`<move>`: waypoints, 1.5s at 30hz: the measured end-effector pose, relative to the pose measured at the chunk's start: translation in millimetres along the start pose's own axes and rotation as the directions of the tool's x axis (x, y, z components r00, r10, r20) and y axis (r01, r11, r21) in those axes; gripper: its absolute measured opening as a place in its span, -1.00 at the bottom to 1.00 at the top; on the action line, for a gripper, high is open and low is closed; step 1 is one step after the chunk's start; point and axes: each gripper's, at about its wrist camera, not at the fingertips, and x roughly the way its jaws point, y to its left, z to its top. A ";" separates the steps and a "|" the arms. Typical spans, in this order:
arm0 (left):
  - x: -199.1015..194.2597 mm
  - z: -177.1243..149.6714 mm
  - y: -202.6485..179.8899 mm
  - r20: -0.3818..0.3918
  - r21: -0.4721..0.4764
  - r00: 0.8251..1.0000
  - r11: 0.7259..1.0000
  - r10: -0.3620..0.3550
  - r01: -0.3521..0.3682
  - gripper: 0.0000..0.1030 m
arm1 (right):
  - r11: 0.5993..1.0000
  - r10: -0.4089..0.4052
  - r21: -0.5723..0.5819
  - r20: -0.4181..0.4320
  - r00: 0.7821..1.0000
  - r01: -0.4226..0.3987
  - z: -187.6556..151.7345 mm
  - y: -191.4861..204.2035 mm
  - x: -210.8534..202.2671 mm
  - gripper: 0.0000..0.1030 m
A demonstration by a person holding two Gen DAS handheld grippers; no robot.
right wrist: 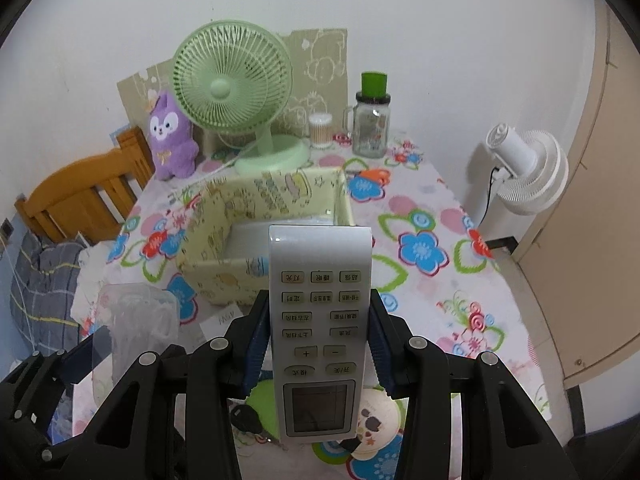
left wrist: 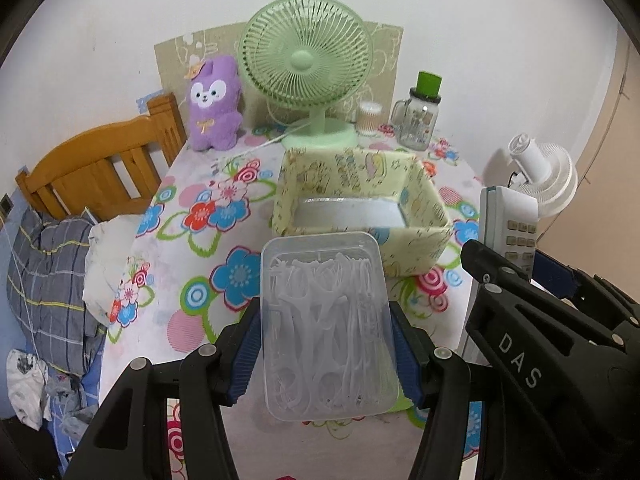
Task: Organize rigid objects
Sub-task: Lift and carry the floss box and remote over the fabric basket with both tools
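Two fans (left wrist: pixel 306 60) (left wrist: pixel 544 178), plush (left wrist: pixel 214 104), jar (left wrist: pixel 420 114) behind bin (left wrist: pixel 424 240)

The remote (right wrist: pixel 319 320) hides the storage box's (right wrist: pixel 216 236) near right corner, and the scissors (right wrist: pixel 370 174) behind the box are half hidden.

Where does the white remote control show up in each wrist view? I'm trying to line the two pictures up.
Left wrist view: the remote control stands at the right edge, above the right gripper's black body, right of the yellow storage box.
Right wrist view: the remote control fills the lower centre, clamped between the right gripper fingers, in front of the same box.
Shared landmark: the green desk fan behind the box.
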 end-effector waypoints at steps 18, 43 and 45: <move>-33.4 48.7 -11.0 0.055 0.003 0.998 1.000 -0.005 0.005 0.18 | 1.000 0.010 0.005 0.051 0.999 -0.010 51.6 -3.4 -33.5 -0.07; 40.2 102.3 -13.0 0.018 -0.008 1.000 1.000 0.025 -0.024 0.18 | 1.000 0.027 0.000 -0.003 1.000 -0.027 102.5 -5.2 52.6 -0.07; 47.5 105.7 -12.0 0.017 -0.010 1.000 1.000 0.026 -0.026 0.18 | 1.000 0.027 -0.001 -0.003 1.000 -0.027 105.4 -5.3 59.9 -0.07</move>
